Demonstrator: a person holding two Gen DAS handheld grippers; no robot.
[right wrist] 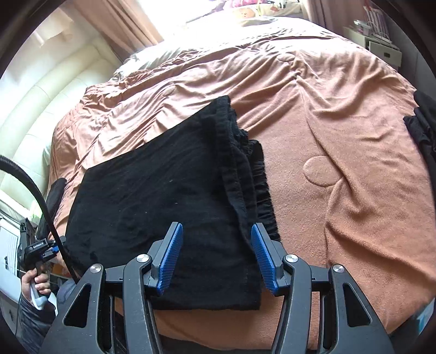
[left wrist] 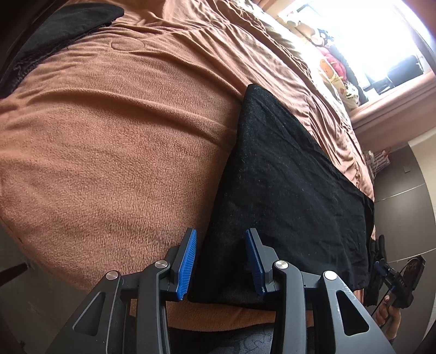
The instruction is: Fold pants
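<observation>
The folded black pants (right wrist: 163,196), soft and flat, are seen beneath both parted, empty tongs: left gripper (left wrist: 220,261), right gripper (right wrist: 216,258).

Pants (right wrist: 169,190): plain black, no pattern, faint pale lint specks. Blanket (left wrist: 109,149) on bed: rust-brown fleece, stitched circle motifs. Left gripper (left wrist: 220,261) and right gripper (right wrist: 216,257): black frames, ribbed blue pads, silver pivot pins. Curtain (right wrist: 117,21): dusty pink. Headboard (right wrist: 41,89): cream.
</observation>
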